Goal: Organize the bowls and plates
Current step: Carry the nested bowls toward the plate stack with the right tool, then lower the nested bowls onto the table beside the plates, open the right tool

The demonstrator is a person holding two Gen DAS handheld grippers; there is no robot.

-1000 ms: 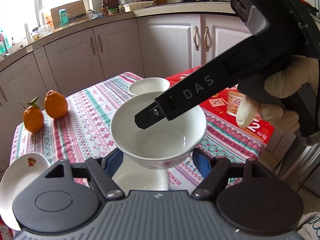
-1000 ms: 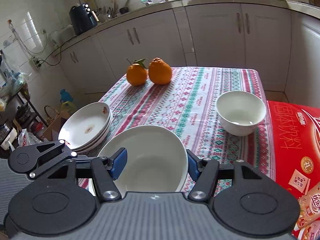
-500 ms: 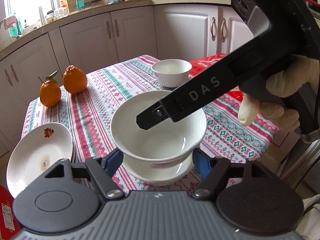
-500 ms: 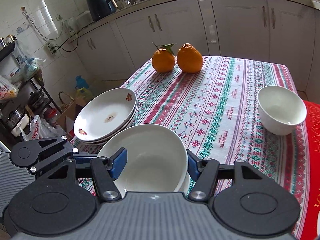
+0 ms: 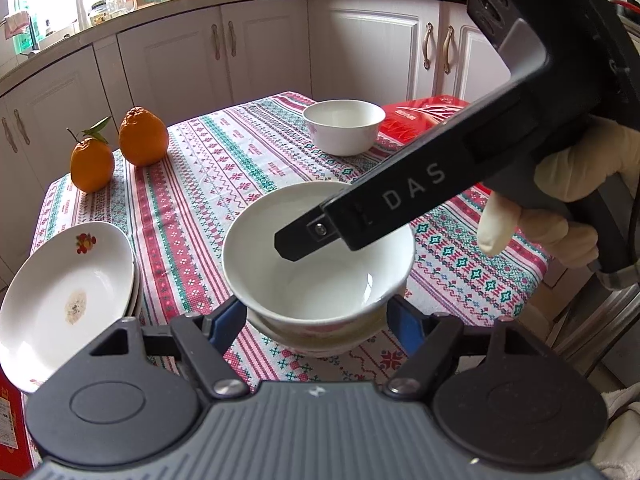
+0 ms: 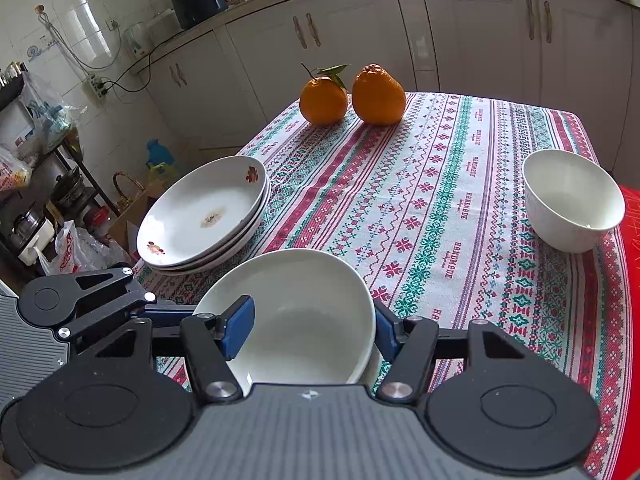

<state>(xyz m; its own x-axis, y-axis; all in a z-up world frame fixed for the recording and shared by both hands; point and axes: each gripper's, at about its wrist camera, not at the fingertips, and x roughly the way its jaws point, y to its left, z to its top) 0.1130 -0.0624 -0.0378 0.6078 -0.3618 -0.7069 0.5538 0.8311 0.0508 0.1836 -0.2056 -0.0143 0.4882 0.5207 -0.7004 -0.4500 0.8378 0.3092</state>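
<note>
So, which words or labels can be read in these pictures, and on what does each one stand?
"DAS": on the black arm of the right tongs, seen from the left wrist.
"HANDMADE": woven several times along the stripes of the tablecloth.
Red box: its gold print is too blurred to read.
Plastic bag on the floor: red letters, not legible.

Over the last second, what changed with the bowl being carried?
The right hand-held gripper lowered its bowl onto the bowl below, nearly nested. Its grip stayed shut. The plate stack, far bowl and oranges stayed put.
</note>
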